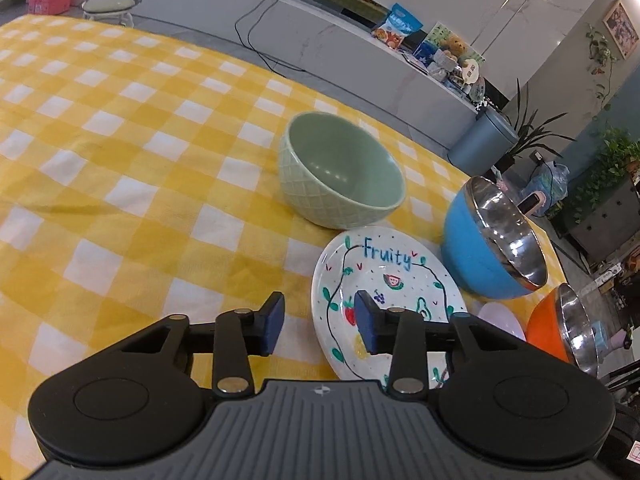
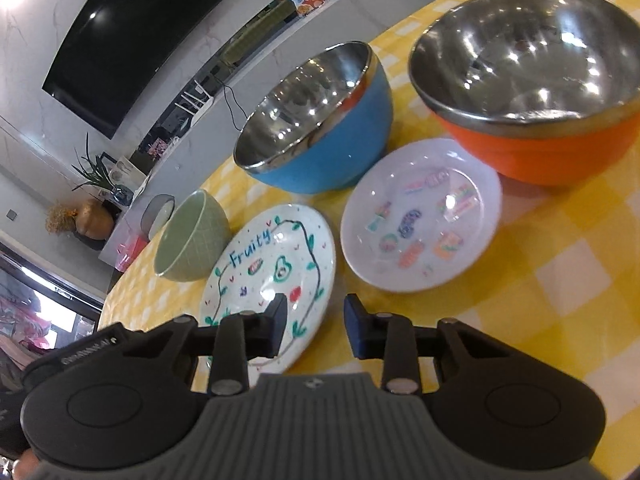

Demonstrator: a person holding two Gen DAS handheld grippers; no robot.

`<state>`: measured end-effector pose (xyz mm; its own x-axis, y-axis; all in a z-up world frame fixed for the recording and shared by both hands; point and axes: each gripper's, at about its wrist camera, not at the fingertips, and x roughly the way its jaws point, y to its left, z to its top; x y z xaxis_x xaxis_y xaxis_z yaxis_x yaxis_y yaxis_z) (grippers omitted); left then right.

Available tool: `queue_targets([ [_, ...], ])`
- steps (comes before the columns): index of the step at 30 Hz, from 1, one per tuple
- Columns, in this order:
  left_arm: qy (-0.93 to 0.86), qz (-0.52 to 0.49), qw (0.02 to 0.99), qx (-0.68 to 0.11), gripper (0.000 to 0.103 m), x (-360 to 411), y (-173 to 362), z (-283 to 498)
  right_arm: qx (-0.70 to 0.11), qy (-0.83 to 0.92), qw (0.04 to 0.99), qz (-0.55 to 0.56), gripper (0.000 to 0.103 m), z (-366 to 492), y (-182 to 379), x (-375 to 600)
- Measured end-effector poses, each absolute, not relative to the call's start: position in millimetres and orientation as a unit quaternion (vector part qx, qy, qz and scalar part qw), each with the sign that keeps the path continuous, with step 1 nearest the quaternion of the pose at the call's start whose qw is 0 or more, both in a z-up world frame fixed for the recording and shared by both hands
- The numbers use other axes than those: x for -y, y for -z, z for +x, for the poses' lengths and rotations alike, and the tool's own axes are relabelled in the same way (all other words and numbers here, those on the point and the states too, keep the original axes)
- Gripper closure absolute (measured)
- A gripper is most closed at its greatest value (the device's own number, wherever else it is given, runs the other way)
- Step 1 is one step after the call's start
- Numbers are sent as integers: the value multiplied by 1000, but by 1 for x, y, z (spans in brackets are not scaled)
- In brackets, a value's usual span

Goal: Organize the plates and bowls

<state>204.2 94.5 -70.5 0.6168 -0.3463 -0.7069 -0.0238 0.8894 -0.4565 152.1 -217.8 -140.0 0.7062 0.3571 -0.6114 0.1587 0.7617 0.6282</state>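
Note:
A white plate lettered "Fruity" (image 1: 394,280) (image 2: 272,256) lies on the yellow checked tablecloth (image 1: 120,160). My left gripper (image 1: 320,324) is open, straddling the plate's left rim, one pad over the plate and one over the cloth. My right gripper (image 2: 316,326) is open too, straddling the same plate's opposite rim. Neither gripper's pads press on it. Behind the plate stands a green ceramic bowl (image 1: 340,172) (image 2: 188,236). A blue steel-lined bowl (image 1: 492,240) (image 2: 320,120), an orange steel-lined bowl (image 1: 560,328) (image 2: 532,80) and a pale plate with colourful stickers (image 2: 420,216) (image 1: 500,318) sit close by.
The table's far edge (image 1: 360,100) runs just behind the bowls. Beyond it are a long grey counter (image 1: 320,40), a blue bin (image 1: 484,140) and potted plants (image 1: 608,168). Bare checked cloth stretches left of the dishes in the left wrist view.

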Motion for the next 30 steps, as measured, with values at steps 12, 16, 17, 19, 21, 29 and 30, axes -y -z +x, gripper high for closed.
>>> queue_targets([
  [12, 107, -215, 878, -413, 72, -91, 79, 222, -361, -44, 869, 336, 84, 163, 145, 214],
  [16, 106, -210, 882, -409, 80, -87, 79, 219, -360, -36, 873, 327, 94, 164, 146, 213],
  [17, 103, -206, 883, -410, 82, -86, 78, 219, -360, -36, 873, 328, 96, 164, 147, 213],
  [19, 98, -203, 883, -412, 86, -85, 77, 219, -362, -36, 871, 331, 96, 164, 148, 215],
  [21, 100, -208, 882, -411, 89, -88, 75, 217, -364, -37, 870, 332, 96, 163, 146, 216],
  [29, 100, -205, 881, -414, 94, -93, 66, 202, -379, -47, 860, 337, 96, 153, 136, 222],
  [30, 99, -208, 881, -414, 94, -93, 65, 199, -380, -48, 860, 338, 96, 150, 136, 222],
])
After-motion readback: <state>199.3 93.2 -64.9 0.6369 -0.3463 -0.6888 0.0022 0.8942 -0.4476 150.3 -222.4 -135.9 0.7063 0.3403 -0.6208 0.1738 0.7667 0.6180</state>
